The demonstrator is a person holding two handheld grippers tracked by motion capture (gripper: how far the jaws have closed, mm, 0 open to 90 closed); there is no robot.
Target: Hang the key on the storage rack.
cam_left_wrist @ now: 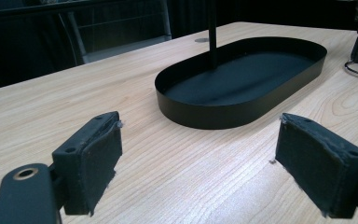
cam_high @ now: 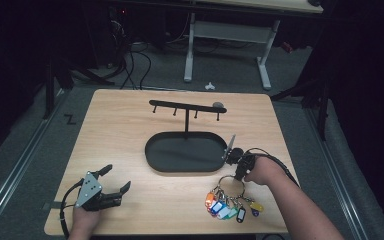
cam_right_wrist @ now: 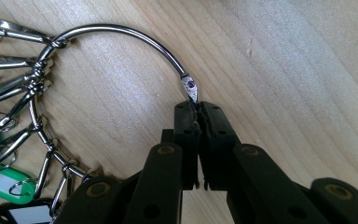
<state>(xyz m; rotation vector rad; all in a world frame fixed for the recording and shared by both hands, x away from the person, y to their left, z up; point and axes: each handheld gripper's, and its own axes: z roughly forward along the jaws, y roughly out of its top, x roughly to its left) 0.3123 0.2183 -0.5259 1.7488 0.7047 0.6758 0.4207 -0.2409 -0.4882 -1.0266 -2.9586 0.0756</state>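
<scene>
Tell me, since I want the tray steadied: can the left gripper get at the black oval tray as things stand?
Probably yes. The left gripper is open, its jaws pointing toward the black oval tray, with bare wooden tabletop between them. The key ring and right gripper sit off to the tray's other side.

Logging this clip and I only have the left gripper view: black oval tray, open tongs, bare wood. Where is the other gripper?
Observer: The right tongs are shut on a large metal key ring, lying on the table right of the tray.
Operator: Anything on the ring?
Observer: Several coloured key tags, fanned toward the table's near edge.
Operator: What is the post in the tray?
Observer: It carries a crossbar with hooks, all bare.
</scene>
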